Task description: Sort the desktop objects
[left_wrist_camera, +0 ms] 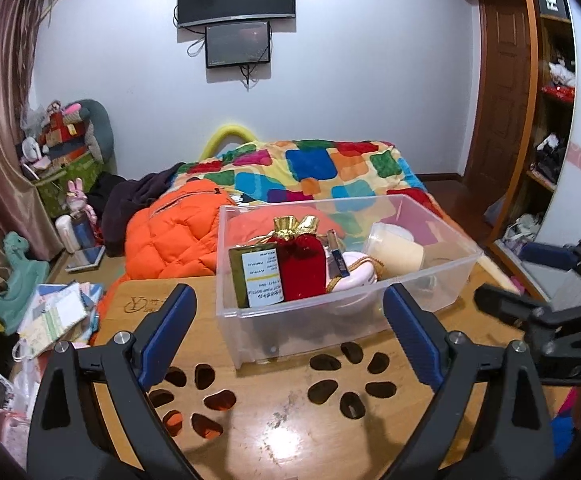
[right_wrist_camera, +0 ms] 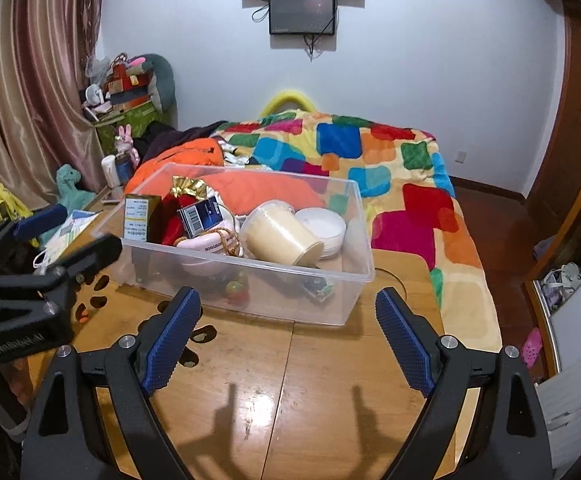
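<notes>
**both grippers empty over the counter, bin loaded**

right gripper [right_wrist_camera: 286,340] spread wide, nothing between the blue pads [right_wrist_camera: 172,336], hanging over bare wood short of the clear bin [right_wrist_camera: 354,280]. left gripper [left_wrist_camera: 286,330] likewise wide and empty, its pads flanking the bin's near wall without touching it. each gripper visible in the other's view: left at 9 o'clock from the right camera, right at 3 o'clock from the left.

sorted things already inside the bin at 12 o'clock: olive box [right_wrist_camera: 138,216] standing upright at the left end, red pouch with gold top [left_wrist_camera: 302,264] just beside it, blue carton [right_wrist_camera: 200,216] leaning on top, pink case with cord [right_wrist_camera: 206,242] beneath, cream tub [right_wrist_camera: 278,236] lying tilted, white round tin [right_wrist_camera: 322,226] behind it. small bits at the bin's floor, too blurred to name.

probably near the end of the task, since no loose object shows on the counter [right_wrist_camera: 250,400]. for the next pick: keep the jaws wide until they straddle the item, approach low, steer clear of the bin's thin rim and of the other gripper.

counter of glossy wood, with petal-shaped cutouts [left_wrist_camera: 346,384] at 6 o'clock in the left view. beyond, a bed with a patchwork quilt [right_wrist_camera: 370,152] and an orange jacket [left_wrist_camera: 170,232]; two dark screens [left_wrist_camera: 236,16] on the wall at 12 o'clock; curtains [right_wrist_camera: 30,100] at 9 o'clock.
</notes>
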`<state>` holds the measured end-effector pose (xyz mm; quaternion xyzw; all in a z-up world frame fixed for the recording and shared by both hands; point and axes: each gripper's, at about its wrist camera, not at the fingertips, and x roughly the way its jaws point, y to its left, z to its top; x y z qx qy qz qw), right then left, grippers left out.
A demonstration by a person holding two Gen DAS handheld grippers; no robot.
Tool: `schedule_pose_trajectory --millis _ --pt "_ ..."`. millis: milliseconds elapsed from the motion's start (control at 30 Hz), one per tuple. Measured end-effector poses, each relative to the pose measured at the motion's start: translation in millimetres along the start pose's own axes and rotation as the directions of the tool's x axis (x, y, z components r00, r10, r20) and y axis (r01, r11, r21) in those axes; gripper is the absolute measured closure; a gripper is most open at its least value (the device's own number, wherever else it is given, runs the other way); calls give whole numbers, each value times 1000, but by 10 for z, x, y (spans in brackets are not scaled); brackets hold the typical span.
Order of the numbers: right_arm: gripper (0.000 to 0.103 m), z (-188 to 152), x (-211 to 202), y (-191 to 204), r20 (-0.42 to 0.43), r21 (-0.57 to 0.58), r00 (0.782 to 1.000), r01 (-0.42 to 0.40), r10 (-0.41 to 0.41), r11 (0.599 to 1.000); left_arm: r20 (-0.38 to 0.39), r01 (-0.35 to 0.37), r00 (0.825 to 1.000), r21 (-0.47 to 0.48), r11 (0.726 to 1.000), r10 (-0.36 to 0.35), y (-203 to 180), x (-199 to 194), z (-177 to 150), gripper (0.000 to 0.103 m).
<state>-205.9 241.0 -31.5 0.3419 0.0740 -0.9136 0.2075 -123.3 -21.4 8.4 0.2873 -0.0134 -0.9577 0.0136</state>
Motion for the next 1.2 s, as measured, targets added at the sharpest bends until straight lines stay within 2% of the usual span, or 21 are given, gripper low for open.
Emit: schedule_pose_trajectory --millis 333,467,567,1033,1200 --pt "14 -70 -221 82 55 -16 998 33 -33 999 32 -38 999 2 999 38 -89 -229 -73 8" --pt "5 -114 -286 107 72 -17 997 35 -34 999 38 -41 998 3 999 41 -124 -286 -98 8" --pt "3 -152 -338 118 90 -20 995 38 -36 999 34 -36 999 4 999 36 -157 -310 -129 7" --pt "2 -377 -410 118 85 -26 996 6 -4 1000 28 -22 999 -10 1000 22 -222 -415 -262 7" --pt "2 -427 -443 162 88 -45 996 23 -19 999 36 -24 999 -18 1000 25 -223 -465 -294 8"
